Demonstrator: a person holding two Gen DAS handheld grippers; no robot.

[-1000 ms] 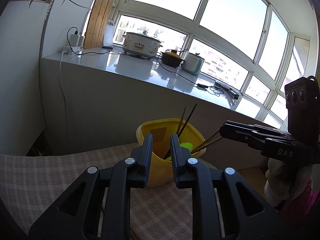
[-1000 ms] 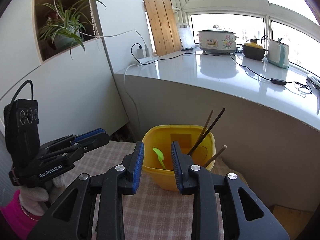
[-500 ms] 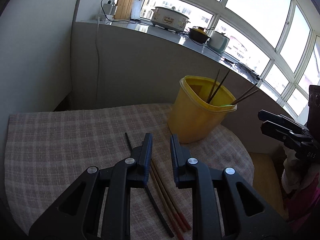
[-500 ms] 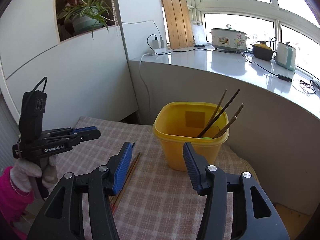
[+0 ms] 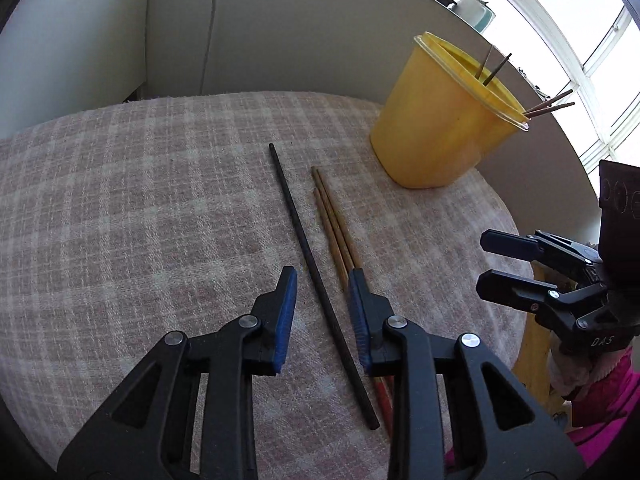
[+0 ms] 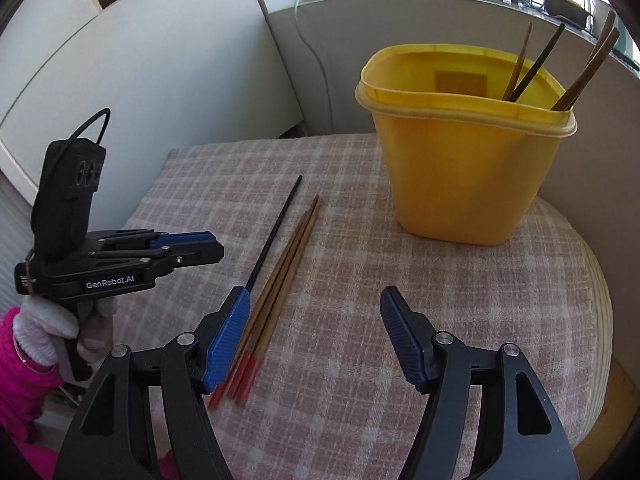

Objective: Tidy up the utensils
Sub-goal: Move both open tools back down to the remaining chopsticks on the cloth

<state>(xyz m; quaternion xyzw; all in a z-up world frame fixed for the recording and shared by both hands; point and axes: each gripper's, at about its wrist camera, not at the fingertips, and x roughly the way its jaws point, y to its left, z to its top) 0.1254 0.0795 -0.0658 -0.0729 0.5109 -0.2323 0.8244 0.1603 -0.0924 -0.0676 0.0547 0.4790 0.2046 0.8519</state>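
Four loose chopsticks lie on a checked tablecloth beside a yellow tub, with two empty grippers above them.

From the left wrist: the left gripper, jaws partly apart, straddles the black chopstick; wooden chopsticks lie just beside it. All look light, stiff and slim, likely to roll, so pinching mid-shaft seems safest. The yellow tub stands upright beyond, already holding sticks. From the right wrist: the right gripper gapes wide, holding nothing, over the tablecloth, whose soft weave should steady the sticks. A white windowsill with cookers runs behind.
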